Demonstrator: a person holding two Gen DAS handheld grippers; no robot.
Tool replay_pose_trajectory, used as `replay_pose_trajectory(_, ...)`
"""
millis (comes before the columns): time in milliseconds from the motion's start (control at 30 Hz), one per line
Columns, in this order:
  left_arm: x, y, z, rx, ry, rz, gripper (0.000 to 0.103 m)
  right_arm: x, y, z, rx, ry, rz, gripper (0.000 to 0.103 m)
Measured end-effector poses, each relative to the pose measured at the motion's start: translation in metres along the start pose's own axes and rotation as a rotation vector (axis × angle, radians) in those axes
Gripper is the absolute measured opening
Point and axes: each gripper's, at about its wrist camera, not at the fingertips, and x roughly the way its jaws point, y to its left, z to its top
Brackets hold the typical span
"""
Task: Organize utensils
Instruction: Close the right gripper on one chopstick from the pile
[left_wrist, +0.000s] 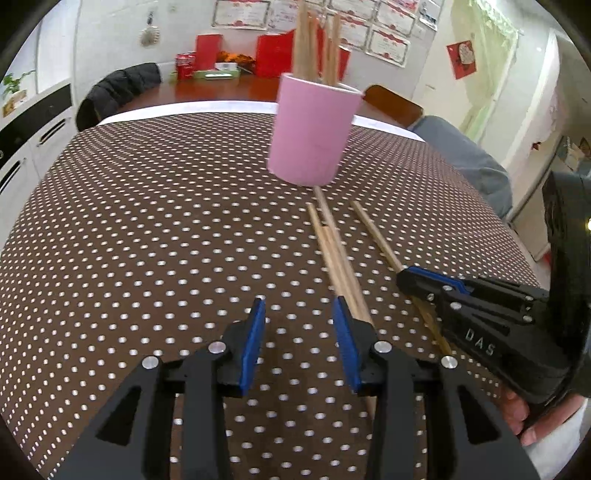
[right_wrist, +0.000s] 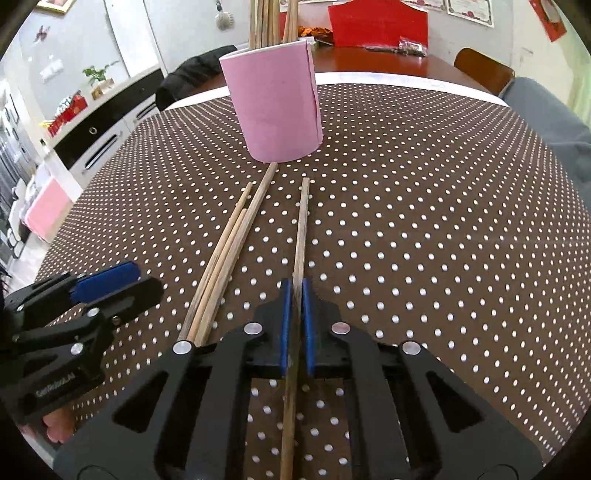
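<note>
The right gripper (right_wrist: 294, 295) is clamped on a single chopstick (right_wrist: 301, 229), its blue pads pressed to either side of the stick, which runs on under the tool toward the camera and still appears to lie along the dotted cloth (right_wrist: 424, 240). The left gripper (left_wrist: 300, 314) stands partly open with nothing between its pads, hovering over the cloth just left of a bundle of three chopsticks (right_wrist: 225, 254); these lie close together, just beside the gripped stick and apart from it. In the left wrist view the right pad sits against the near end of that bundle, though contact cannot be confirmed. Beyond the loose sticks, the pink cup (right_wrist: 275, 107) stands upright on the cloth, already holding several chopsticks (left_wrist: 317, 44) upright; the longest of the bundle reaches almost to its base. Judgement: the step in hand is the pick of one loose stick, grasp made, lift not yet begun. The next move calls for raising the stick clear of the cloth, tipping it toward upright, carrying it over the cup's rim among the sticks already there, and releasing without knocking the light-looking cup. Three sticks would then remain.
</note>
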Motion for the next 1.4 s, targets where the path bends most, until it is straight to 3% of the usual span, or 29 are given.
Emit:
replay_pose_trajectory(167, 0.012, -0.01, 0.005, 0.018, 0.022, 0.027, 0.038, -0.005, -0.014, -0.004, 0.089, -0.009, 0.078, 0.005)
replay_pose_trajectory(433, 0.026, -0.02, 0.009, 0.04, 0.042, 0.072, 0.039, -0.009, -0.018, -0.011, 0.137, -0.013, 0.121, 0.005)
replay_pose_trajectory(733, 0.03, -0.031, 0.015, 0.065, 0.066, 0.139, 0.047, -0.013, -0.028, -0.015, 0.19, -0.016, 0.162, 0.005)
replay_pose_trajectory(833, 0.032, -0.032, 0.019, 0.034, 0.079, 0.15, 0.047, -0.015, -0.03, -0.016, 0.211, -0.015, 0.162, 0.005)
replay_pose_trajectory(1100, 0.037, -0.034, 0.024, -0.021, 0.113, 0.225, 0.062, -0.015, -0.033, -0.015, 0.234, -0.012, 0.173, 0.005)
replay_pose_trajectory(1200, 0.044, -0.046, 0.024, 0.051, 0.125, 0.281, 0.066, -0.017, -0.034, -0.015, 0.236, -0.012, 0.171, 0.005)
replay_pose_trajectory(1267, 0.046, -0.045, 0.023, 0.029, 0.119, 0.287, 0.066, -0.017, -0.033, -0.015, 0.24, -0.012, 0.17, 0.005)
replay_pose_trajectory(1333, 0.047, -0.04, 0.023, 0.002, 0.114, 0.255, 0.06, -0.017, -0.033, -0.015, 0.244, -0.011, 0.172, 0.005)
replay_pose_trajectory(1367, 0.045, -0.039, 0.022, 0.015, 0.102, 0.252, 0.037, -0.017, -0.033, -0.015, 0.246, -0.011, 0.172, 0.005)
replay_pose_trajectory(1400, 0.044, -0.038, 0.02, 0.027, 0.094, 0.253, 0.027, -0.017, -0.032, -0.015, 0.245, -0.01, 0.17, 0.005)
